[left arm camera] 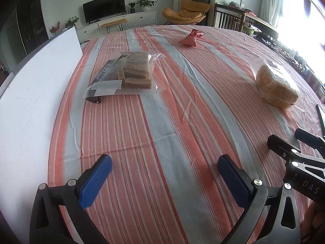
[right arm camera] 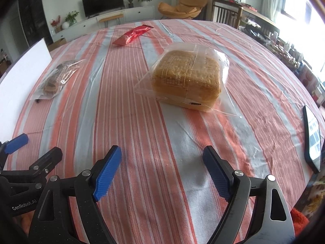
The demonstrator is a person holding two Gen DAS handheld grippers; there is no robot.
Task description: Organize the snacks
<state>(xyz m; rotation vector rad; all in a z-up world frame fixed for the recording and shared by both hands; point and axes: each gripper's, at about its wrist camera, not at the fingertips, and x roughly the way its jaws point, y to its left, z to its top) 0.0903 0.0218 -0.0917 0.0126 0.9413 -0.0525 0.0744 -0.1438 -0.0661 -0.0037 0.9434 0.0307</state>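
On the tablecloth (right arm camera: 142,142), the bar packet (right arm camera: 55,79) lies left, the bread bag (right arm camera: 186,79) right, the foil pouch (right arm camera: 133,34) behind, a phone (right arm camera: 312,138) far right

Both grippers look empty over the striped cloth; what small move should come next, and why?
Probably ease the right gripper forward toward the bagged bread block. It is open and empty, the bag lies straight ahead of it untouched, and the left gripper, also open, faces the bag of brown bars farther off.
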